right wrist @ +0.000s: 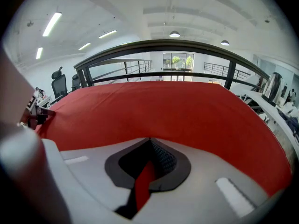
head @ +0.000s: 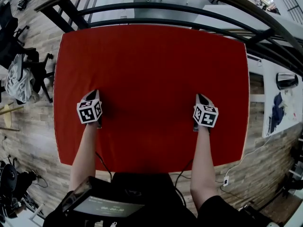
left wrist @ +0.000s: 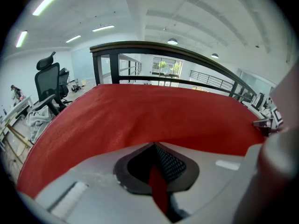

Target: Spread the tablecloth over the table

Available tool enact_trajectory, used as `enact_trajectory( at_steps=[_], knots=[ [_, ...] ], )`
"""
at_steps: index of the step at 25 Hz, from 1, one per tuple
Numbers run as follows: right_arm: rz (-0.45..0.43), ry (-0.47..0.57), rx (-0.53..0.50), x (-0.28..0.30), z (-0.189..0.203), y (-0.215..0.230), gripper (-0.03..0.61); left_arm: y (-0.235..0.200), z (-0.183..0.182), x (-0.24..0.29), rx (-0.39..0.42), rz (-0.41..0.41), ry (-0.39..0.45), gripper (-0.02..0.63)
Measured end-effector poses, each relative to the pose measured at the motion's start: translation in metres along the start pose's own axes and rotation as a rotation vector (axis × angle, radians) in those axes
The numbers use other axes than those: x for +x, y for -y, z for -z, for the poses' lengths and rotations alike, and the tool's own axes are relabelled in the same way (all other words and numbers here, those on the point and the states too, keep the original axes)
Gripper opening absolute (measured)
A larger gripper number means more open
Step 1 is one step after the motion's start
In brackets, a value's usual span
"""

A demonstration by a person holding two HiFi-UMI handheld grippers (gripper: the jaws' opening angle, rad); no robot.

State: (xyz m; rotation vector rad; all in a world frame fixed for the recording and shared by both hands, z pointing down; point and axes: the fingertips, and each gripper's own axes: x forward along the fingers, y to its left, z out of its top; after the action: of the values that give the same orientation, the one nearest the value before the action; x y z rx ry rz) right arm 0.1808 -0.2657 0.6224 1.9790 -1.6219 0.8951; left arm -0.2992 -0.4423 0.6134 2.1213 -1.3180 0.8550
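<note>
Overhead: plain red fabric tablecloth (head: 151,65) lies flat across the desk, hiding its top. Left gripper (head: 93,98) & right gripper (head: 202,100) sit well apart on the cloth's near half, each w/ jaws pressed together, pinching a thin fold of the red fabric.

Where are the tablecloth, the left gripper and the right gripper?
tablecloth (head: 151,70), head view, middle of the red cloth.
left gripper (left wrist: 155,152), left gripper view, between its shut fingertips.
right gripper (right wrist: 150,146), right gripper view, between its fingertips.
</note>
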Motion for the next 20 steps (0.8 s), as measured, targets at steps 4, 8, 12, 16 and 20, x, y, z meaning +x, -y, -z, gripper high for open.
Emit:
enact_trajectory(
  at_steps=[4, 8, 12, 16, 20],
  knots=[
    [0.011, 0.003, -0.009, 0.022, -0.029, 0.002, 0.011, -0.005, -0.032, 0.024, 0.035, 0.018, 0.008, 0.006],
    [0.009, 0.003, 0.001, 0.033, -0.040, 0.003, 0.011, -0.006, -0.042, 0.033, 0.057, 0.001, 0.023, 0.006],
    [0.001, 0.006, -0.007, 0.040, -0.046, 0.001, 0.010, -0.009, -0.048, 0.036, 0.071, -0.004, 0.028, 0.006],
    [0.001, 0.014, -0.013, 0.041, -0.050, -0.001, 0.011, -0.009, -0.049, 0.036, 0.074, -0.010, 0.029, 0.006],
    [-0.039, 0.085, -0.028, 0.014, -0.058, -0.008, 0.011, -0.003, -0.060, 0.019, 0.086, -0.010, 0.085, 0.005]
  ],
)
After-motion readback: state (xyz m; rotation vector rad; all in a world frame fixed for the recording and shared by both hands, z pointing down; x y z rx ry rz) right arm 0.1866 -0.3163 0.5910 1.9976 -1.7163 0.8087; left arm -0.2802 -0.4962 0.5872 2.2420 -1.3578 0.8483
